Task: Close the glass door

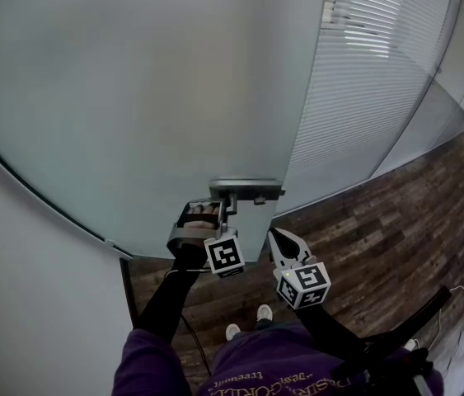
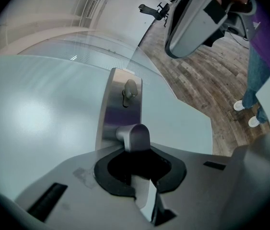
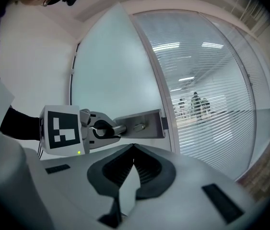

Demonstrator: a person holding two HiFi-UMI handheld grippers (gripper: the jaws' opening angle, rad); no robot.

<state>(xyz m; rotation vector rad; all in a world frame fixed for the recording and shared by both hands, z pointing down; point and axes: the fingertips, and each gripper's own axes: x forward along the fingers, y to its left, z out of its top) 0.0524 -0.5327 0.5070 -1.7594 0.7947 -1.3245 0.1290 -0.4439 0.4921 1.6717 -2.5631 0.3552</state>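
Left gripper view: left gripper (image 2: 137, 158) clamped the lever handle (image 2: 134, 135) of the glass door (image 2: 39, 119); right gripper (image 3: 134, 148) waited alongside, jaws together, empty. A steady, level pull looked best.

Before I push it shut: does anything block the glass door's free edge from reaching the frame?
Nothing visible does. The left tongs hold the door handle; beside the free edge of the glass door are only the striped panel and wood floor. The right tongs hang clear.
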